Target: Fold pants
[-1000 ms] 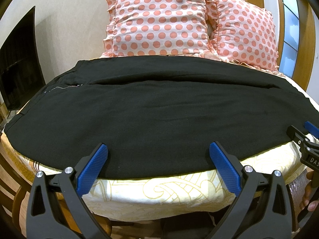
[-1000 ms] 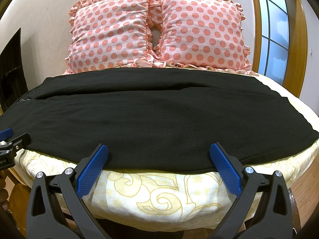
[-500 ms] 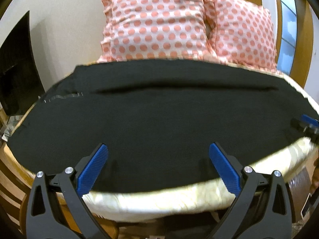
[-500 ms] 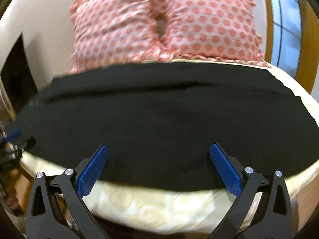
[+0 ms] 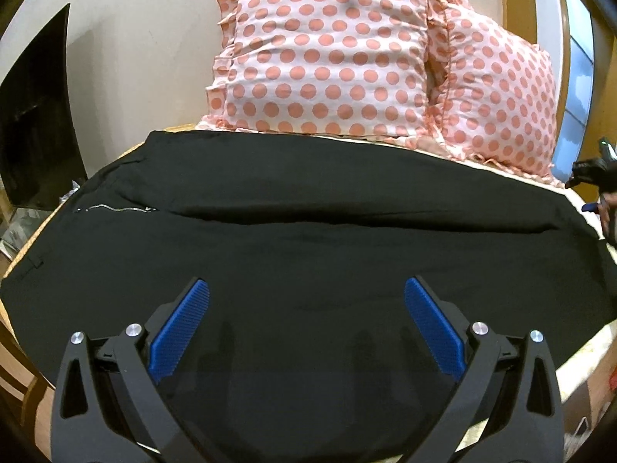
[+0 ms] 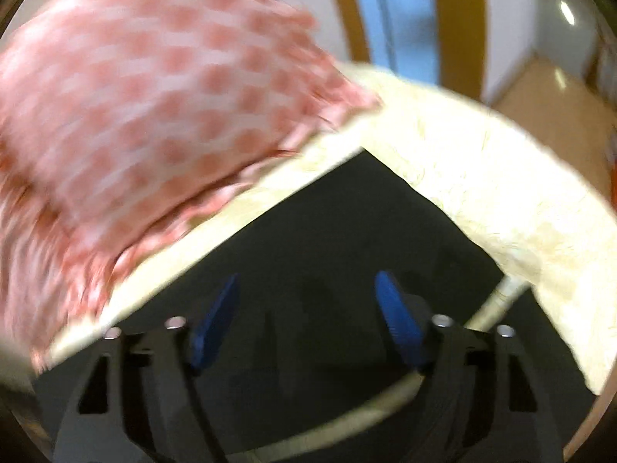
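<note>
Black pants [image 5: 308, 239] lie flat across the bed, waistband and zipper [image 5: 115, 208] at the left, leg ends at the right. My left gripper [image 5: 306, 320] is open and empty, low over the near edge of the pants around their middle. My right gripper [image 6: 308, 316] is open and empty over the leg-end corner [image 6: 362, 208] of the pants; that view is motion-blurred. The right gripper also shows at the far right edge of the left wrist view [image 5: 594, 189].
Two pink polka-dot pillows [image 5: 327, 58] stand against the wall behind the pants. The cream patterned bedsheet [image 6: 482, 177] shows around the pants. A dark screen [image 5: 34, 123] stands at the left, a window [image 5: 582, 54] at the right.
Both grippers moved forward over the pants. The right one swung far to the right, to the leg-end corner, and its view has blurred. Both stay open.
</note>
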### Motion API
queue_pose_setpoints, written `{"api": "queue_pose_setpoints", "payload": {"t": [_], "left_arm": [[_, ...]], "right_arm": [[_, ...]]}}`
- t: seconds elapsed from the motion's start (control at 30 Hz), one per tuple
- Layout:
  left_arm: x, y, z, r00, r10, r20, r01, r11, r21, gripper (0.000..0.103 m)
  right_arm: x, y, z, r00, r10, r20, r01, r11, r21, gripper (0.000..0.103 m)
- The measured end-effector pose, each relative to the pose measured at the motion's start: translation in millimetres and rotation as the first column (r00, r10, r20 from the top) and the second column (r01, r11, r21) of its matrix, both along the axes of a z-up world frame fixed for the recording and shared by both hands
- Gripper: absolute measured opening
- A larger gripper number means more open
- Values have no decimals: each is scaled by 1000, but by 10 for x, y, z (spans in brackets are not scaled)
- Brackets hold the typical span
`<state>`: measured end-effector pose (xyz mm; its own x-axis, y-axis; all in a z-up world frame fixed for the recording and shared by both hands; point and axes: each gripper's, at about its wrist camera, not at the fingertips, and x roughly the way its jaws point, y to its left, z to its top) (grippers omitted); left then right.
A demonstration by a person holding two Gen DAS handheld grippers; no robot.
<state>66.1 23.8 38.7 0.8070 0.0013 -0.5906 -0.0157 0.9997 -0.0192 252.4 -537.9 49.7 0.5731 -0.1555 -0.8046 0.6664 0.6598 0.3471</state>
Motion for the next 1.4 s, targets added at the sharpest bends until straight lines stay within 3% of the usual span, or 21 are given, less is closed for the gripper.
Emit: {"api": "queue_pose_setpoints", "payload": {"t": [0.07, 0.23, 0.33, 0.4, 0.5, 0.53, 0.63, 0.73, 0.83, 0.97, 1.1, 1.17, 1.23, 1.3, 1.37, 1.4], "left_arm": [[53, 31, -3, 1000, 11, -5, -11, 1000, 5, 101], [159, 94, -1, 1000, 24, -17, -24, 1000, 5, 101], [211, 110, -21, 999, 10, -39, -10, 1000, -1, 101], [215, 117, -23, 999, 2, -42, -2, 1000, -6, 101], [212, 121, -25, 999, -5, -40, 5, 1000, -8, 101], [217, 125, -26, 999, -7, -41, 7, 1000, -13, 101], [215, 130, -29, 999, -13, -42, 12, 1000, -24, 101], [206, 120, -25, 999, -12, -42, 11, 1000, -29, 101], [208, 122, -19, 999, -11, -43, 10, 999, -34, 101], [209, 121, 8, 999, -13, -41, 11, 999, -45, 101], [174, 101, 69, 1000, -22, -16, 21, 999, -50, 101], [180, 94, 77, 1000, -26, -9, 26, 998, -51, 101], [227, 85, 80, 999, -27, -19, 26, 998, -51, 101], [253, 69, 91, 999, -23, -24, 22, 998, -55, 101], [245, 61, 100, 1000, -18, -22, 17, 998, -62, 101], [227, 53, 96, 1000, -18, -21, 16, 998, -65, 101]], "right_arm": [[247, -131, -100, 997, -56, -45, 58, 998, 26, 67], [652, -207, -139, 983, -158, -96, 154, 987, -45, 67], [836, -193, -166, 971, -173, -165, 148, 977, -154, 67], [833, -112, -195, 968, -163, -193, 116, 966, -233, 61], [609, -97, -205, 982, -145, -125, 113, 966, -231, 44], [547, -140, -210, 986, -139, -95, 116, 970, -213, 34], [240, -295, -214, 992, -126, 1, 125, 987, -101, 13], [-82, -346, -193, 985, -111, 133, 110, 994, 11, 6], [-440, -342, -58, 961, -77, 266, 74, 997, 19, 5], [-934, -231, 96, 923, -57, 380, 46, 998, 40, 3], [-1576, -102, 201, 884, -52, 465, 52, 999, 14, 3], [-1655, -136, 156, 897, -70, 436, 62, 998, 34, 4], [-1512, -273, 47, 917, -90, 389, 37, 989, 141, 5], [-1309, -288, 40, 929, -74, 363, 10, 985, 173, 6], [-1055, -241, 90, 946, -47, 321, 7, 992, 123, 29], [-886, -220, 101, 956, -40, 290, 10, 994, 105, 66]]}}
